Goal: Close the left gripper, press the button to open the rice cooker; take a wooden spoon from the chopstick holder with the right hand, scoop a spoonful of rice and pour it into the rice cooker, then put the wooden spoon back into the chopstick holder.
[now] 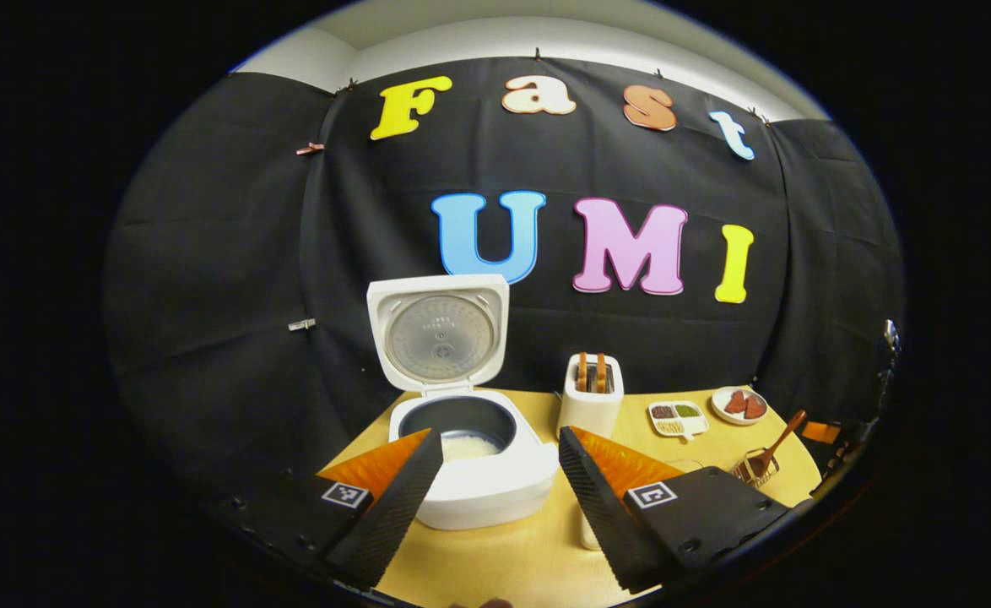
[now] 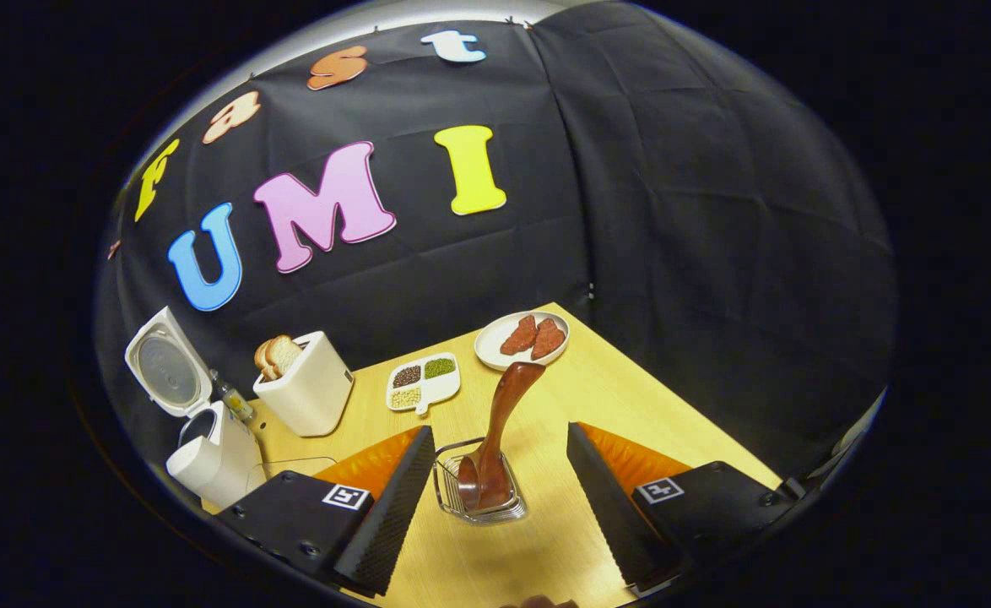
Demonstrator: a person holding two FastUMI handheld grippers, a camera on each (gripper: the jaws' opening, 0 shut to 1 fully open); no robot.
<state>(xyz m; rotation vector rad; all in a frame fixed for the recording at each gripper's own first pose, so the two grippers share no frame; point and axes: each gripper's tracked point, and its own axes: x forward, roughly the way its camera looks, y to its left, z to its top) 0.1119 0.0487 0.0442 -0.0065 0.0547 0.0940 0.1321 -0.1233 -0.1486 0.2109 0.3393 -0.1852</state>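
Left claw [image 1: 495, 443] hanging wide open, holding nothing, rice cooker [image 1: 470, 460] sitting right ahead between the fingers with lid up and rice showing inside. Right claw [image 2: 500, 439] gaping wide too, wooden spoon [image 2: 500, 431] standing in the chopstick holder [image 2: 479, 498] dead centre between its fingers on the bench [image 2: 630, 397].
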